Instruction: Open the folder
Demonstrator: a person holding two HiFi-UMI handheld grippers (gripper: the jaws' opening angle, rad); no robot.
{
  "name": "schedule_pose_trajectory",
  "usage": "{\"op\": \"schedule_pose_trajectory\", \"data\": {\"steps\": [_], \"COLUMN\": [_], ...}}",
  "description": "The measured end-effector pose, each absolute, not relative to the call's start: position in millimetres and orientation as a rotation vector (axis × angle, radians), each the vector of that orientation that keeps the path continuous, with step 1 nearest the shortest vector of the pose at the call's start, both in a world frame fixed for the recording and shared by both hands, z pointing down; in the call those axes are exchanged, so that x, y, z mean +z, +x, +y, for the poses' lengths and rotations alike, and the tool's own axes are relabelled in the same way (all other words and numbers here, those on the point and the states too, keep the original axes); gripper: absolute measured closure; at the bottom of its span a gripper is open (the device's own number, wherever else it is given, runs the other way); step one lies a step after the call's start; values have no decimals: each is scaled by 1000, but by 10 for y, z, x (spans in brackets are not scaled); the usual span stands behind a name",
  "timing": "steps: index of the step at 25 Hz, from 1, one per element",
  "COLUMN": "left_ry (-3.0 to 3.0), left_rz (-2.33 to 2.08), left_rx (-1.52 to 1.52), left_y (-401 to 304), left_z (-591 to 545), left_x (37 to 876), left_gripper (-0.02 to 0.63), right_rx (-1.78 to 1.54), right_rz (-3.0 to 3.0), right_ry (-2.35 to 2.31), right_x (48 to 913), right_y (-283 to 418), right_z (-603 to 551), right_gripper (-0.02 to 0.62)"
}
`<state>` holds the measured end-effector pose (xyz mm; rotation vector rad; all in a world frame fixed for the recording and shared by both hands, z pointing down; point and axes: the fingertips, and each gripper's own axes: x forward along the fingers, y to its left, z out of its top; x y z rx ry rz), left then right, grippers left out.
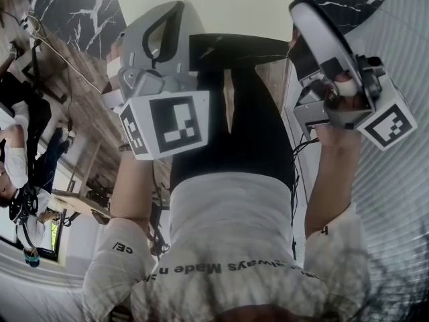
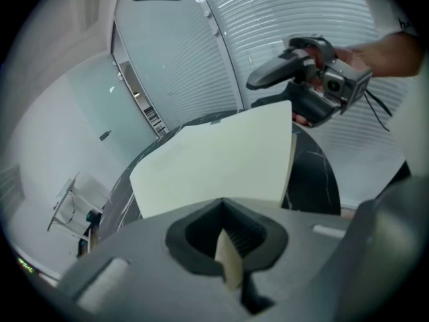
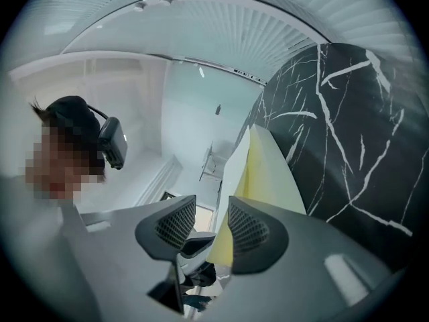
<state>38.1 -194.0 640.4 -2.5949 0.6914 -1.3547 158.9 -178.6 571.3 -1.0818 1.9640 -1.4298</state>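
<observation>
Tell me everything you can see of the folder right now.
The folder is plain cream, thin and stiff, like card or plastic. It is lifted at a tilt over the black marbled table. The left gripper pinches its near edge; its far corner sits between the right gripper's open jaws, where its leaves seem slightly parted.

Folder (image 2: pixel 214 159) matt cream card; table (image 2: pixel 315 180) glossy black marble.

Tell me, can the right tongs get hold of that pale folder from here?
Probably yes: an edge of the folder stands between the parted jaws of the right tongs, nothing in the way, while the left tongs clamp another edge.
</observation>
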Motion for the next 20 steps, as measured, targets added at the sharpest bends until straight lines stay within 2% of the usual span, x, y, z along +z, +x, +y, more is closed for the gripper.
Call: {"op": "schedule_pose_trajectory", "data": {"steps": [11,20], "left_ry": [-2606,-2644], "left_rz": [737,776], "left_rx": [-1342,-1326], "left_y": [321,229], "left_z": [-1932,-1808], "left_x": [6254,5938], "left_gripper": [606,604], "right_rx": [-1464,-1432], "right_rz": [1966,2043], "right_ry": [-1096,-985], "right_x": [5698,5314], "right_y": [1591,1436], "right_z": [-1700,-1800], "right_gripper": [445,448]}}
